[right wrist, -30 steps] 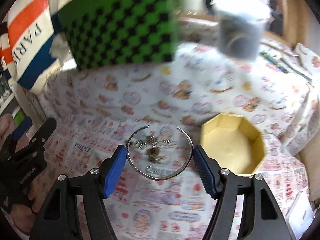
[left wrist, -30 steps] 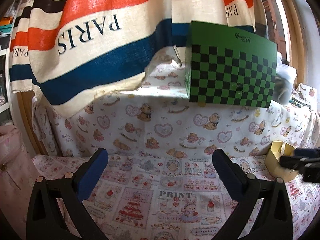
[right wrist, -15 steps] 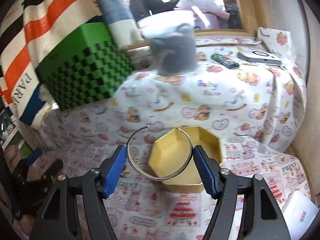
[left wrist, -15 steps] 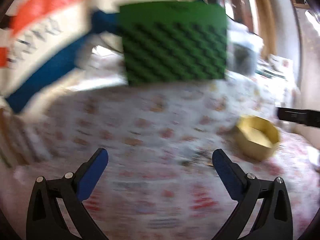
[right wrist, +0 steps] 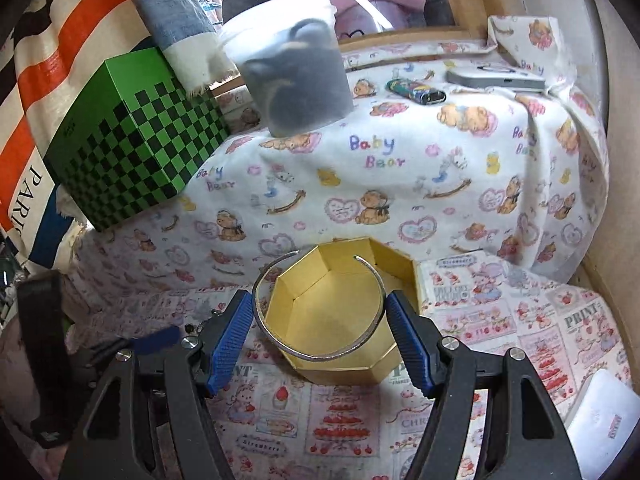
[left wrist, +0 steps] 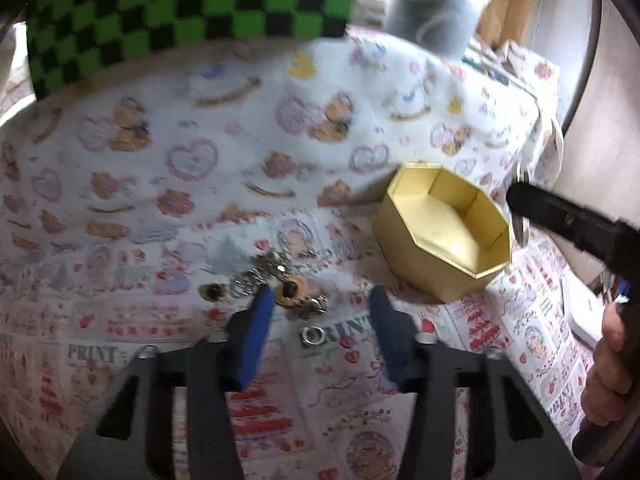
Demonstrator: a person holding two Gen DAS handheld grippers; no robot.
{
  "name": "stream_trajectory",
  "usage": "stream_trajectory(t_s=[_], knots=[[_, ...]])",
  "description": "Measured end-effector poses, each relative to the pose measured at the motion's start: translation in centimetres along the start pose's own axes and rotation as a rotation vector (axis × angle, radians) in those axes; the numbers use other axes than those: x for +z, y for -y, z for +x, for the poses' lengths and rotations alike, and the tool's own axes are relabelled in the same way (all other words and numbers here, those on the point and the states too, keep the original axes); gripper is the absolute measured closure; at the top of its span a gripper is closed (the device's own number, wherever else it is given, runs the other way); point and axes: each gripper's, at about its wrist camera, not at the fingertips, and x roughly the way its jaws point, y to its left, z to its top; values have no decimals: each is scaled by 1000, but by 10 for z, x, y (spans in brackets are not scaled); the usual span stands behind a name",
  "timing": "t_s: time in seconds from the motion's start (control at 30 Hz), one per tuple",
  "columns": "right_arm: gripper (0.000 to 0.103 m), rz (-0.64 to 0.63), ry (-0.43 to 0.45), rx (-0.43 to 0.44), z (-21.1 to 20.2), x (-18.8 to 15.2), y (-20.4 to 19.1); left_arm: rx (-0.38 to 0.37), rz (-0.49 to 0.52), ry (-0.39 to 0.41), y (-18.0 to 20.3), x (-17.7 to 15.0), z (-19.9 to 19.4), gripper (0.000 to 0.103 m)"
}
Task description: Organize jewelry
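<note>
right gripper (right wrist: 320, 334), fingers clamped on the silver bangle (right wrist: 318, 312), has moved from over the loose jewelry pile (left wrist: 276, 280) to above the open gold box (right wrist: 340, 312), so release looks next; left gripper (left wrist: 320, 320), fingers narrowed but empty, now hovers at the pile.

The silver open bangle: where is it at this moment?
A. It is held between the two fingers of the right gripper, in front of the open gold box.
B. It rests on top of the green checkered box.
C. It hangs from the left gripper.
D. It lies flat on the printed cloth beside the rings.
A: in the right wrist view the silver open bangle is clamped between the blue pads of the right gripper, with the gold octagonal box behind it.
</note>
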Motion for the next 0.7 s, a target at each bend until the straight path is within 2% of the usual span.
stream_trajectory(t_s=[0.07,0.17,0.2,0.23,0.4,0.5,0.7], knots=[[32,1,9,-5,-1,0,1,16,20,-20,6,0,6,66],[32,20,16,-6,-2,2,5,88,54,-20,15,0,14,69],[32,27,15,-4,-2,2,7,98,68,-18,18,-1,16,74],[32,31,14,-5,-2,3,8,98,72,-23,20,-2,19,80],[32,34,23,-25,-3,3,10,131,51,-21,23,-3,27,88],[32,30,40,-28,-5,4,11,137,30,-3,20,-2,20,97],[32,44,71,-15,-7,5,16,119,41,58,16,10,-9,97]])
